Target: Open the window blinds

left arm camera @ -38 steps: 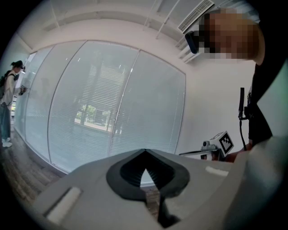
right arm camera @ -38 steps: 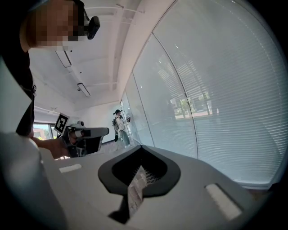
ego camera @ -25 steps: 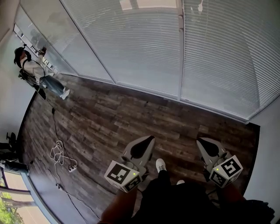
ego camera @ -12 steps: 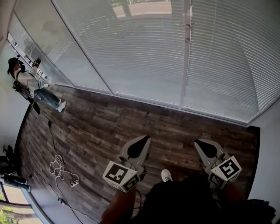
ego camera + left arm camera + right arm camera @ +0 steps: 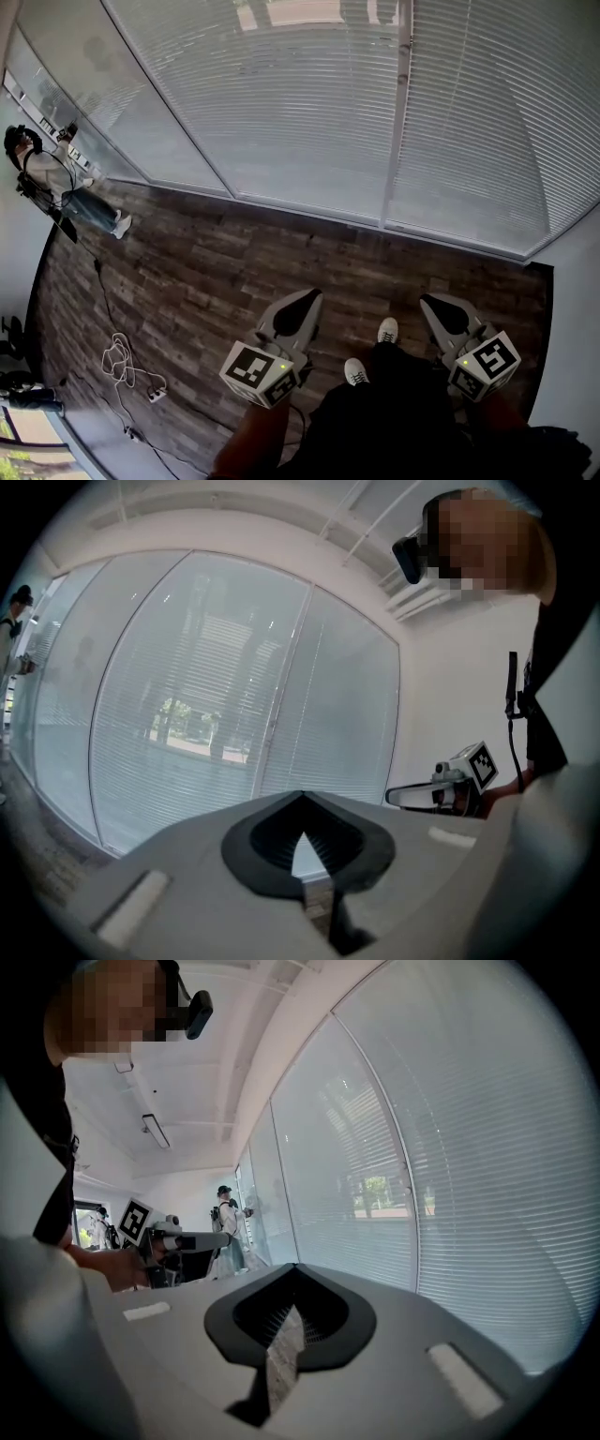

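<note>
White slatted blinds [image 5: 309, 103] hang lowered over the tall window panes ahead, their slats turned nearly flat, with faint trees showing through. They also fill the left gripper view [image 5: 216, 696] and the right gripper view [image 5: 450, 1176]. My left gripper [image 5: 300, 302] is held low in front of me, pointing at the window, shut and holding nothing. The right gripper [image 5: 434, 304] is beside it at the same height, also shut and bare. Both are well short of the blinds. In each gripper's own view the jaws [image 5: 302, 803] [image 5: 295, 1274] meet at the tips.
A white mullion [image 5: 398, 112] divides the panes. The floor is dark wood planks [image 5: 216, 262], with a coiled cable and power strip [image 5: 124, 354] at the left. Another person [image 5: 56, 183] stands by the window far left. A white wall [image 5: 574, 309] closes the right. My shoes [image 5: 386, 330] show below.
The window has drawn slightly nearer and fills more of the view. My feet have stepped forward. The far person has slid left in the picture. Both grippers stay shut at the same height.
</note>
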The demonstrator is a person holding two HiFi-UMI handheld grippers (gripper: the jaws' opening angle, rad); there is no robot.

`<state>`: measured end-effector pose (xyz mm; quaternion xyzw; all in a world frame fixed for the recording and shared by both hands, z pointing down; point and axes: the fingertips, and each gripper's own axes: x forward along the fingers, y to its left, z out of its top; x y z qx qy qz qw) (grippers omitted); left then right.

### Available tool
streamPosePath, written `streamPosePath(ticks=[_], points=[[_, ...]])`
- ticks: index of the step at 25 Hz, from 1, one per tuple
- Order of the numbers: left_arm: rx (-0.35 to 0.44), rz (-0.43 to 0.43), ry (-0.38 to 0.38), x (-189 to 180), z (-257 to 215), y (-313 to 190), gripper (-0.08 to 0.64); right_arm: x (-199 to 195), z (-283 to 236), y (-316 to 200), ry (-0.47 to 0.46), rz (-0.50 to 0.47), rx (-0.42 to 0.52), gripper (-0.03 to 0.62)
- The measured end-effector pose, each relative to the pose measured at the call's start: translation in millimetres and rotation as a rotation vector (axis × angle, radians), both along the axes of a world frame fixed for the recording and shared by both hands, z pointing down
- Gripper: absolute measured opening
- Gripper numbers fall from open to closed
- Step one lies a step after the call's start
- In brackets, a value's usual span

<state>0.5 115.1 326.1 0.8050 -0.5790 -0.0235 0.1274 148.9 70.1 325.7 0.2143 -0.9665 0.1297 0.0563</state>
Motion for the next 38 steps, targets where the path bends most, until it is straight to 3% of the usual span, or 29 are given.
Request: streamPosePath(ticks=[5, 13, 21, 23, 38], points=[[0.023, 0.031, -0.006, 10, -10, -18, 0.0, 9, 19, -15, 0.075, 0.022, -0.028, 0.028], [-0.028, 0.079, -0.006, 19, 16, -31, 0.0, -11, 30, -34, 0.006, 0.007, -0.046, 0.028], [-0.016, 0.082, 0.0, 10, 11, -78, 0.0, -17, 44, -80, 0.035, 0.02, -0.059, 0.026], [-0.01, 0.078, 0.001, 7, 9, -90, 0.0, -25, 39, -89, 0.002, 0.007, -0.061, 0.028], [0.0, 0.117, -0.004, -17, 8, -236, 0.0, -45, 43, -230, 0.002, 0.065, -0.062, 0.027]])
